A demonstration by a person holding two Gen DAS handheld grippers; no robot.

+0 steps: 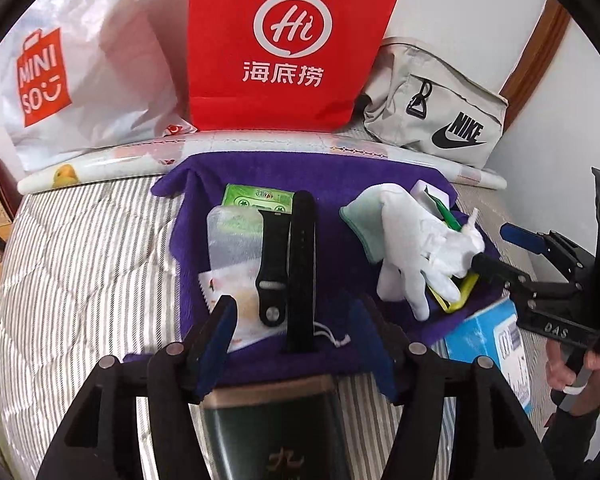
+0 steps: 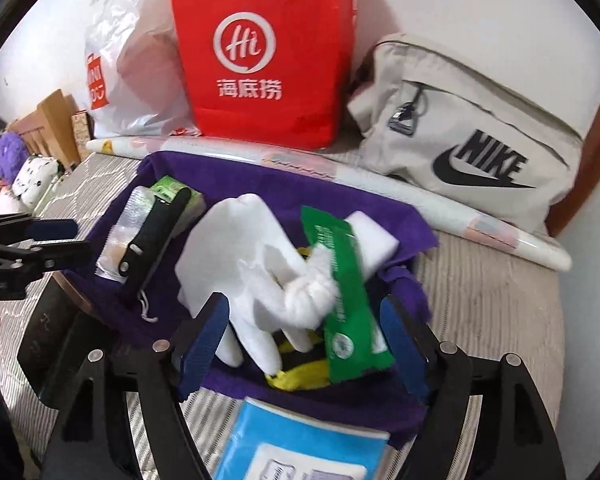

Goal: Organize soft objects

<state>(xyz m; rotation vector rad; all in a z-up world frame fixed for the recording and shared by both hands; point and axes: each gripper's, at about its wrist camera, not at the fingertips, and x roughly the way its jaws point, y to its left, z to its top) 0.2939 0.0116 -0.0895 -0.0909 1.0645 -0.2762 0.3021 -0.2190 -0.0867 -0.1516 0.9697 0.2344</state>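
Observation:
A purple towel (image 1: 340,184) (image 2: 228,176) lies on the striped bed. White cloth gloves (image 1: 420,240) (image 2: 252,256) lie knotted on its right part, over a green sachet (image 2: 340,292) and a yellow-rimmed item (image 1: 458,298). A black watch strap (image 1: 300,260) (image 2: 152,244), a green packet (image 1: 256,198) and clear wrappers lie on its left. My left gripper (image 1: 296,340) is open above the towel's near edge, around the strap's end. My right gripper (image 2: 300,344) is open around the gloves and sachet; it also shows in the left wrist view (image 1: 500,252).
A red paper bag (image 1: 292,40), a white Miniso bag (image 1: 80,68) and a beige Nike bag (image 1: 436,104) stand against the wall behind a rolled mat (image 1: 260,146). A blue box (image 2: 300,444) and a dark green box (image 1: 276,432) lie at the near edge.

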